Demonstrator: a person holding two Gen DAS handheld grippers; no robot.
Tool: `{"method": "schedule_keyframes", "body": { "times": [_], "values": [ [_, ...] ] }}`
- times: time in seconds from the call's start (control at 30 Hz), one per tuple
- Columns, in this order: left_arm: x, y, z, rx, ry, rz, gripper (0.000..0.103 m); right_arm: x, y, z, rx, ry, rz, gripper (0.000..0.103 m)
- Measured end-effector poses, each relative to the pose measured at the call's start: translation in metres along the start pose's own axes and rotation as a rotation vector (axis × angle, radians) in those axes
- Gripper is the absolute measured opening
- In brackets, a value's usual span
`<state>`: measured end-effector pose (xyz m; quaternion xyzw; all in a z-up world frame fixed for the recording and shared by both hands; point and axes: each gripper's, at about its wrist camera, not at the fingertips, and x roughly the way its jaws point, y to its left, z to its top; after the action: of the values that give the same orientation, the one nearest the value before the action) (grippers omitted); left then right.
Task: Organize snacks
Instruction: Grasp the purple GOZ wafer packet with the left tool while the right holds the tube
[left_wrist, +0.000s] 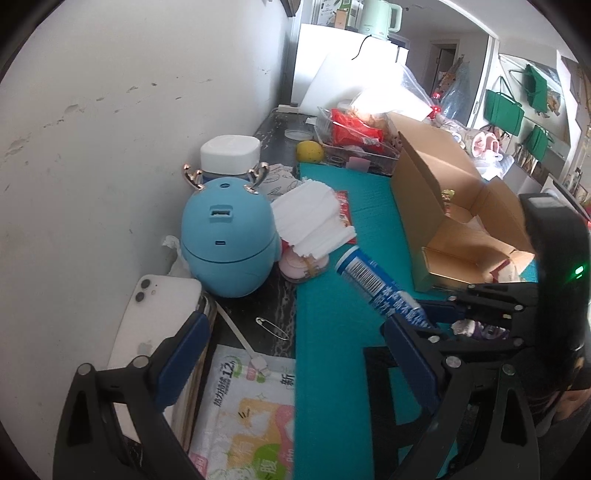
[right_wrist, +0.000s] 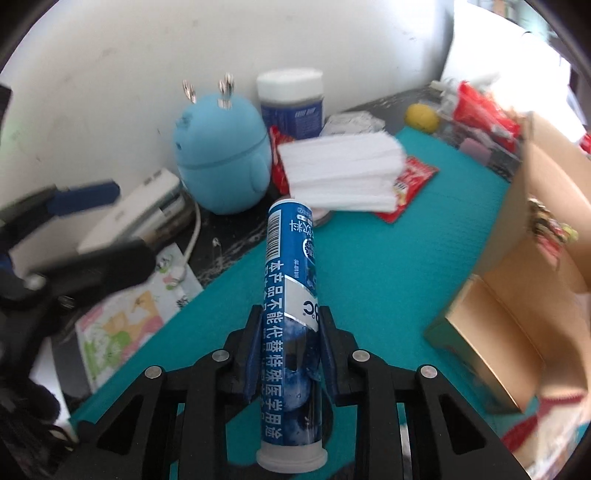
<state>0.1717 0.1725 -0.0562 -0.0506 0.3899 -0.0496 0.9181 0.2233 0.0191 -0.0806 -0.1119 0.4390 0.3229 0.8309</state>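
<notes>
dark marbled counter (left_wrist: 275, 312) with teal mat (left_wrist: 332, 332), blue humidifier (left_wrist: 229, 236), safety pin (left_wrist: 272, 328), cardboard box (left_wrist: 454, 221)

Your right gripper (right_wrist: 290, 350) covers both flanks of the blue printed cylindrical tube (right_wrist: 290, 302). In the right wrist view, the left gripper (right_wrist: 70, 236) is motion-blurred. The open brown cardboard box (right_wrist: 517, 295) is smeared, and its contents are unreadable. The stack of white paper napkins (right_wrist: 343, 173) hides most of the red foil snack packet (right_wrist: 413, 184).
</notes>
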Motion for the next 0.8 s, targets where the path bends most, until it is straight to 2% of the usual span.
{"method": "schedule_keyframes", "body": {
  "times": [0.13, 0.3, 0.4, 0.6, 0.8],
  "values": [
    [-0.008, -0.013, -0.002, 0.018, -0.006, -0.029, 0.097, -0.037, -0.003, -0.01, 0.037, -0.075, -0.021, 0.028],
    [-0.015, -0.039, -0.002, 0.044, -0.011, -0.086, 0.097, -0.077, -0.011, -0.034, 0.111, -0.125, -0.066, 0.028],
    [-0.016, -0.058, -0.004, 0.058, -0.01, -0.133, 0.097, -0.098, -0.024, -0.053, 0.165, -0.136, -0.085, 0.028],
    [-0.017, -0.11, -0.007, 0.148, 0.005, -0.162, 0.097, -0.132, -0.038, -0.086, 0.2, -0.153, -0.206, 0.028],
    [-0.016, -0.159, -0.01, 0.179, 0.005, -0.22, 0.097, -0.152, -0.068, -0.12, 0.297, -0.161, -0.235, 0.028]
  ]
}}
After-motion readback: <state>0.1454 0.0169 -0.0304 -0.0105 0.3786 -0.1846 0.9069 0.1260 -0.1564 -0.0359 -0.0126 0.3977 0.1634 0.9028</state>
